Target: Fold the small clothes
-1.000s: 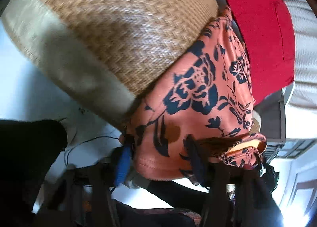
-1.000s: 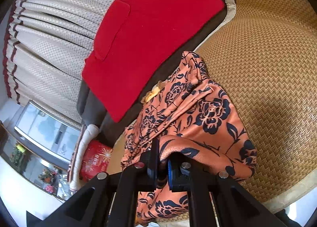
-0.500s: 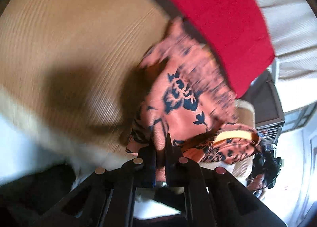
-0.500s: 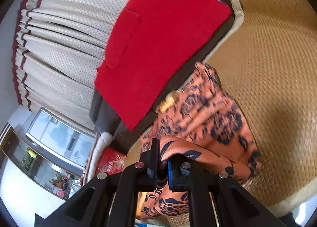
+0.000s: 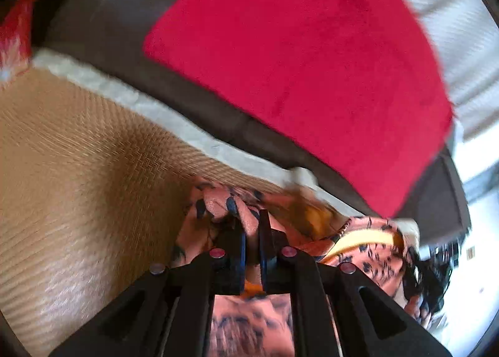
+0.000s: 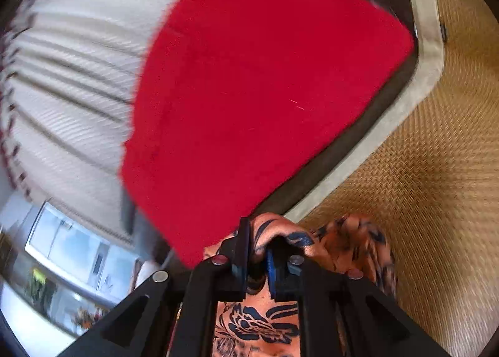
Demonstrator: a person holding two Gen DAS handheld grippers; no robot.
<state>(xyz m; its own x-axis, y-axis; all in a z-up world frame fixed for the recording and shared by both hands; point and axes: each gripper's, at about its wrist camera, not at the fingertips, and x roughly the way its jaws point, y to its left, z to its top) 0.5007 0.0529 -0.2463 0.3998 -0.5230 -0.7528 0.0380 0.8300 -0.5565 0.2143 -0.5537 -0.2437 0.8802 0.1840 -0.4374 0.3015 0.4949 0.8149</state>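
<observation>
The orange garment with dark blue flowers (image 5: 368,238) is gripped at two places. In the left wrist view, the left gripper (image 5: 251,232) is seen with its jaws clamped together on a fold of the fabric, which is bunched ahead of them and hangs below them. The rest of the garment is spread to the right over the woven straw mat (image 5: 78,170), close to its pale border. In the right wrist view, the right gripper (image 6: 257,251) is seen with its jaws clamped on another fold; these jaws have just been opening slightly, with the cloth (image 6: 343,238) between them. A red cushion (image 6: 255,82) is propped against the dark sofa back (image 5: 109,14), behind the mat. Both views are blurred.
</observation>
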